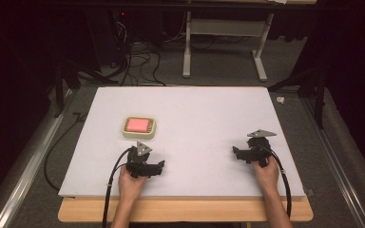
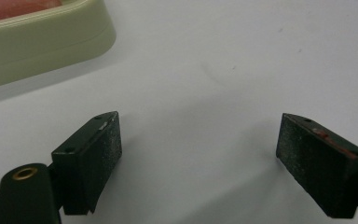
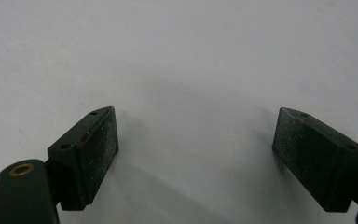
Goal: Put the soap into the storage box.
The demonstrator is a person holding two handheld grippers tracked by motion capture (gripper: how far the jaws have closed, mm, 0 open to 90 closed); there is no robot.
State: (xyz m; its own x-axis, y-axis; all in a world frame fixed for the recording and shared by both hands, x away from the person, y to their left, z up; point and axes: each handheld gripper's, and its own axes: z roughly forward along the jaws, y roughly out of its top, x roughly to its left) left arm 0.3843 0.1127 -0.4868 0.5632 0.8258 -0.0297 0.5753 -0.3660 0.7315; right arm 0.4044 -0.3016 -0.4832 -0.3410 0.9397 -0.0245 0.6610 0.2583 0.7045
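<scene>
Left hand-held gripper and right hand-held gripper rest low, wide open, empty.

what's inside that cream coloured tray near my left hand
The cream tray holds a flat pink-red block that nearly fills it. Whatever lies beneath the block is covered. The left hand-held gripper sits just in front, jaws open, apart from it.

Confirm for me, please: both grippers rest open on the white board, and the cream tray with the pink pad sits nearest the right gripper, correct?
Not quite: the tray sits nearest the left gripper, not the right gripper, as the high view shows. Both are open on the board.
</scene>
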